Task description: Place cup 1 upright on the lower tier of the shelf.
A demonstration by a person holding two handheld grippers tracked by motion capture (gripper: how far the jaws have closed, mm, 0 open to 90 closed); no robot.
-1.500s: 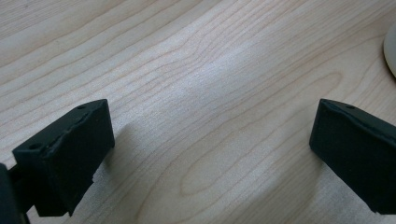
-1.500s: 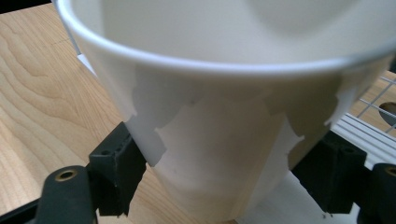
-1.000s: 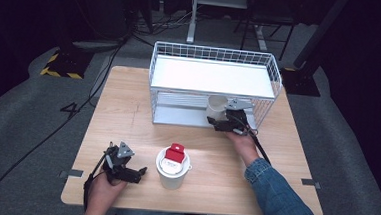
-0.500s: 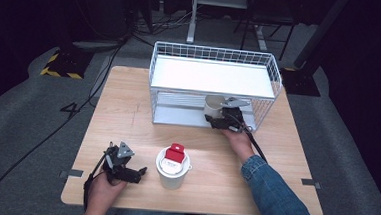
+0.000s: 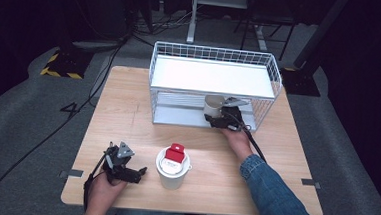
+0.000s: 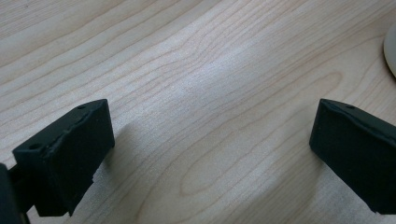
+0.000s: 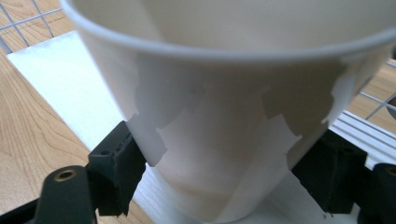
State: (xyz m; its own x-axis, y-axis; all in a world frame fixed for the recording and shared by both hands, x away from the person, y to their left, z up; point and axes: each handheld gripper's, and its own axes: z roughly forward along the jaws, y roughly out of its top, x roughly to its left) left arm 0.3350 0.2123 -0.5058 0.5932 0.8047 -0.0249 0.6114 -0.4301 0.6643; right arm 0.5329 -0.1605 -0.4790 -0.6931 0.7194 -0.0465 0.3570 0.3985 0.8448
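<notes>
One sign can be read with any confidence — a dark figure "4" marked on the grey carpeted floor (image 5: 71, 109), just off the left edge of the light wooden table (image 5: 128, 108) in the high view.

The red rectangular tag (image 5: 175, 153) lying on top of the white lidded paper cup (image 5: 173, 167) near the table's front edge carries a small pale patch, too small to read.

The white paper cup (image 7: 233, 107) in the right gripper view bears torn pale patches on its wall — no letters on them.
</notes>
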